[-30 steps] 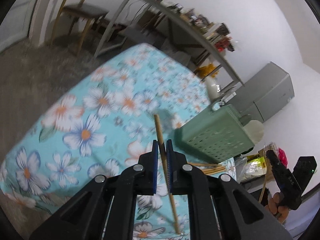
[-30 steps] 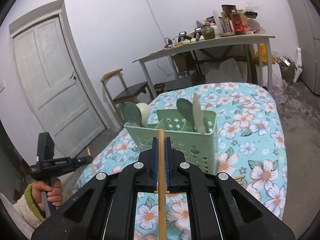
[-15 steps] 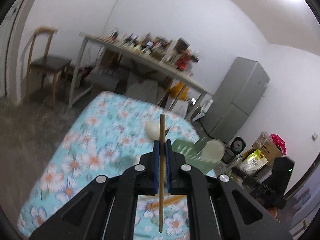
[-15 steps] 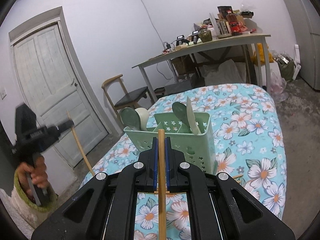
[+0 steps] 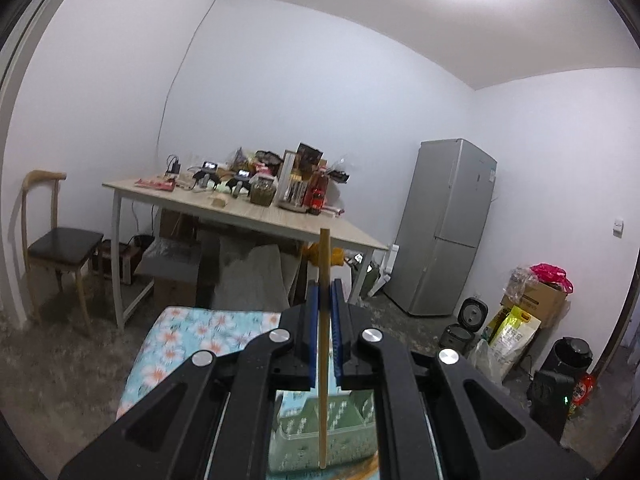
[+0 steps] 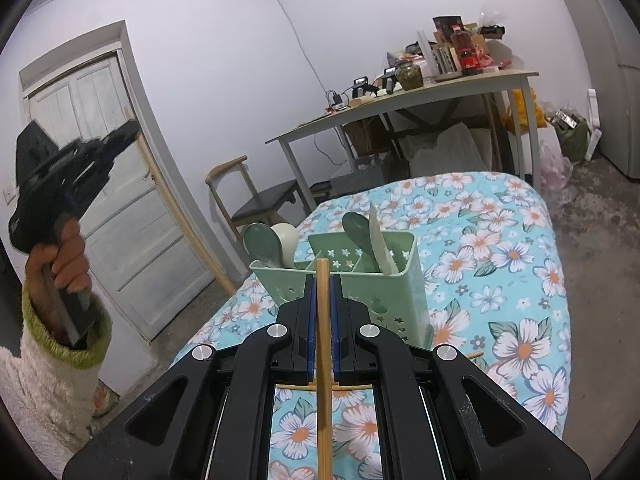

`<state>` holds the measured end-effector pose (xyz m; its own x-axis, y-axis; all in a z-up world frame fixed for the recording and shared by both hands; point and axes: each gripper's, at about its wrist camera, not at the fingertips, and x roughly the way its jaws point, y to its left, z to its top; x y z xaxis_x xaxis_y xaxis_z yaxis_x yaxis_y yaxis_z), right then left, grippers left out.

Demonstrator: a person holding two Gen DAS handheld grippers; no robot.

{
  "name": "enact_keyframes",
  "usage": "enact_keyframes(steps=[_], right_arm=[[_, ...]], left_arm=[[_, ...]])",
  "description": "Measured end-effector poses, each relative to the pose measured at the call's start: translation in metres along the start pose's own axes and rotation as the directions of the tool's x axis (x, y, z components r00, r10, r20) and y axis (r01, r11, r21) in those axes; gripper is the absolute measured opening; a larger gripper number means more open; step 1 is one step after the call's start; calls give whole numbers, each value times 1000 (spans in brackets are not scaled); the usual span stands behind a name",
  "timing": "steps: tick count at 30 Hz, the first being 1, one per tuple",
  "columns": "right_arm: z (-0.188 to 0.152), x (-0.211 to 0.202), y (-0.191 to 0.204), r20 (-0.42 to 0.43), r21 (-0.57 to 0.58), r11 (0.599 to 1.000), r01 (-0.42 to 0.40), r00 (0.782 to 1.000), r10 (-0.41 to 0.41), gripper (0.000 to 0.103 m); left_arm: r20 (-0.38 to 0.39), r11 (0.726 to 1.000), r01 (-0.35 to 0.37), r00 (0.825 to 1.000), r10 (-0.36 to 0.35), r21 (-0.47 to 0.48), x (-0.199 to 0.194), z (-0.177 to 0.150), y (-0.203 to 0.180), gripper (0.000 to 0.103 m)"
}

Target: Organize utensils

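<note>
In the left wrist view, the left gripper [image 5: 324, 312] has its fingers [image 5: 313, 328] pinched on an upright chopstick [image 5: 323, 340] above the green utensil basket [image 5: 320, 436], with a cluttered wooden desk [image 5: 256, 216], chair [image 5: 52, 240] and grey fridge [image 5: 448, 228] against white walls. In the right wrist view, the right gripper [image 6: 323, 312] clamps a second chopstick [image 6: 322, 360] before the basket [image 6: 392, 296], which holds spoons [image 6: 276, 244] near the floral tabletop's [image 6: 500, 240] left edge, a white door [image 6: 120, 200] beyond.
</note>
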<state>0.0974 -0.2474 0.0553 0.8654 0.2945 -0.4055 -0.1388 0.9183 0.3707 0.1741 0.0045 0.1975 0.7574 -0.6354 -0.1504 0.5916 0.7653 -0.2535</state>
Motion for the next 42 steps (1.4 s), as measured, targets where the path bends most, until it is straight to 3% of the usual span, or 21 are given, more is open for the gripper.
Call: enact_keyframes(steps=[10,17,23,31,40,42], right_arm=[[0,-1,-5,2,8,1000,5,1000,-5,5],[1,-1,-11,0,19,1000,10,1000,-10,5],[1,-1,-12,-2,21,1000,9,1000,-9,5],[-1,-2,-13,-1,23,1000,6,1000,-6,5],[-1,-5,-7,6,12,1000,0,1000,0,5],[0,-5,-6,8,9,1000,0,1000,0,5]], left_arm=[[14,999,19,1000,-20,35,68,6,-10,5],[-14,998,32,999,-31,61,106,-16,-17,5],[-61,996,5,998,0,93,128,-43,-20,5],[-139,996,-7,990,20,88,130,-72,-14,6],[-181,999,-12,983,21,51,112,-81,-5,6],[-183,999,-12,983,20,47,106,-80,-5,15]])
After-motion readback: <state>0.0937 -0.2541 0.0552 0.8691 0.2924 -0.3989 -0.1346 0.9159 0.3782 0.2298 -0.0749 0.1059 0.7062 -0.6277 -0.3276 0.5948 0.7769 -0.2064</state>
